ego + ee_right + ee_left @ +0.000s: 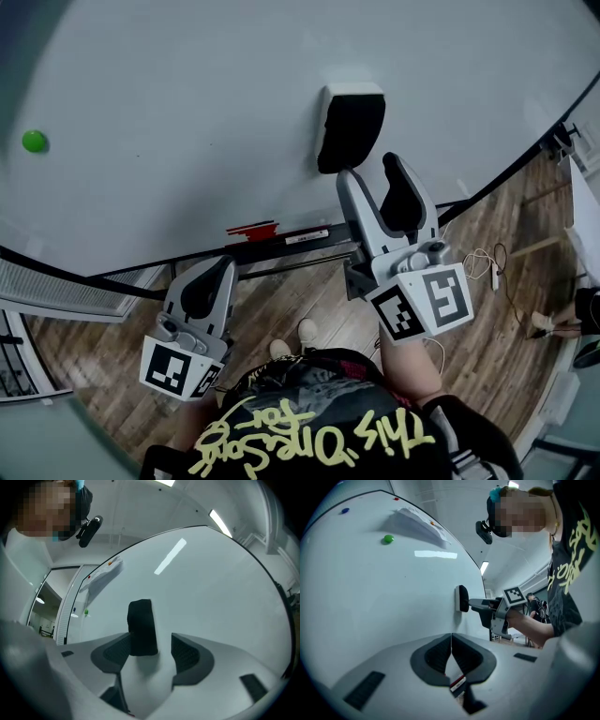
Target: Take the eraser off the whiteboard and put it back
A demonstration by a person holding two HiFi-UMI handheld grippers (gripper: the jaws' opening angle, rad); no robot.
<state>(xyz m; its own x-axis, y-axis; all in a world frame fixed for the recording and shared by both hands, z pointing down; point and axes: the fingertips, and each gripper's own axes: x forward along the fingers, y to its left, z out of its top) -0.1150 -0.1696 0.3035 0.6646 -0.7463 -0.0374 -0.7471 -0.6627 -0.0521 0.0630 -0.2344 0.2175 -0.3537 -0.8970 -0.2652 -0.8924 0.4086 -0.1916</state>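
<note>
The eraser [352, 127] was seen stuck flat on the whiteboard [187, 112], its long axis running up the board. The right gripper [368, 169] was held just below it, pointing up along that same axis. In the right gripper view the jaws were seen spread wide with nothing clamped. The dark eraser [142, 627] stood ahead of the gap and a little toward the left-hand pad (whether that pad was touching it could not be told). The jaws were thus set to close across the eraser's short width, judging by how they lay. A small shift sideways would probably be needed to centre the eraser between them.

The left gripper [217, 277] was held lower, below the board's bottom rail and well apart from the eraser, so the right one was plainly the nearer. Its pads were seen pressed together on nothing in the left gripper view.

Yellow lettering was visible on the person's dark shirt [319, 436], upside down in the head view, and appeared to read "This One Song for". A red-and-white strip [253, 230] lay on the rail, its print too small to read. No wording could be made out on the eraser.
</note>
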